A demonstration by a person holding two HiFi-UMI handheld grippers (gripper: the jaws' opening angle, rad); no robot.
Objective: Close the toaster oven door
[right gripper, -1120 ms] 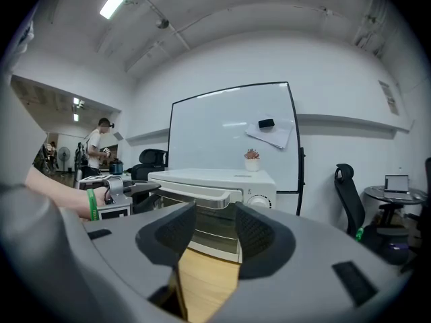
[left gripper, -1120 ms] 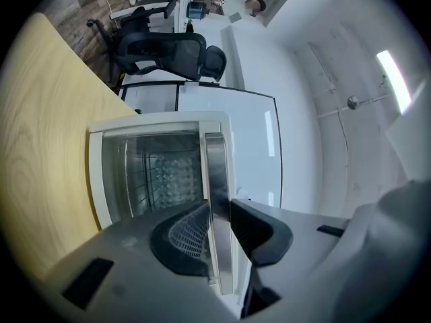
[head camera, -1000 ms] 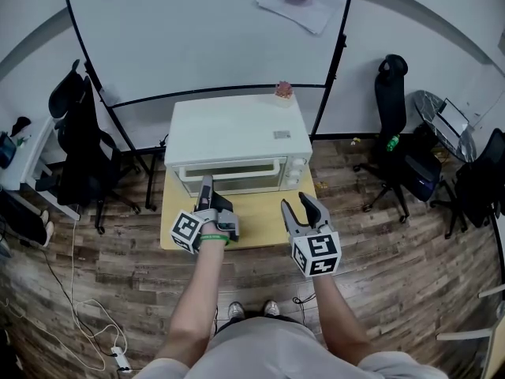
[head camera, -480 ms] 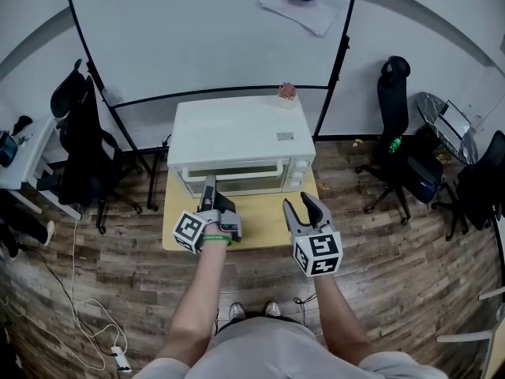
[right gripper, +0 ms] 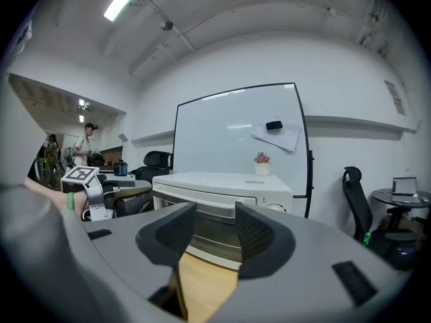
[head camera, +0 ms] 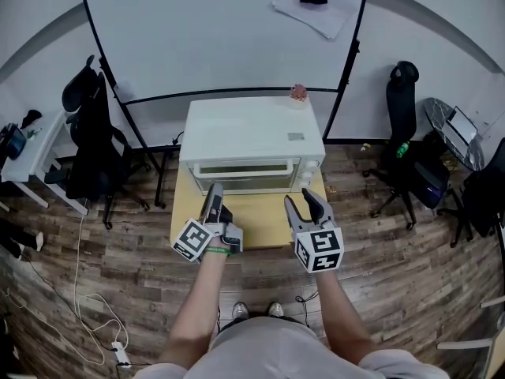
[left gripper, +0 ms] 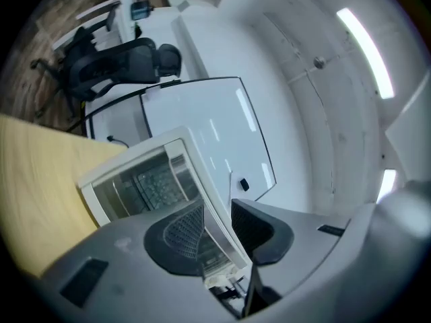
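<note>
The white toaster oven stands on a small yellow table, and its glass door looks shut against the front. My left gripper hovers just before the door's left part, seen edge-on. In the left gripper view the oven appears tilted, and the left gripper has just been opening its jaws a little, with nothing between the pads. My right gripper is open and empty before the oven's right end. In the right gripper view the right gripper frames the oven door.
A whiteboard on a black stand rises behind the oven. A small potted plant sits on the oven's back right corner. Black office chairs stand left and right. A white desk is at far left.
My left gripper has rolled somewhat and lifted slightly in front of the oven, its jaws a touch wider. The right gripper has kept its place. The head view has shifted a little.
</note>
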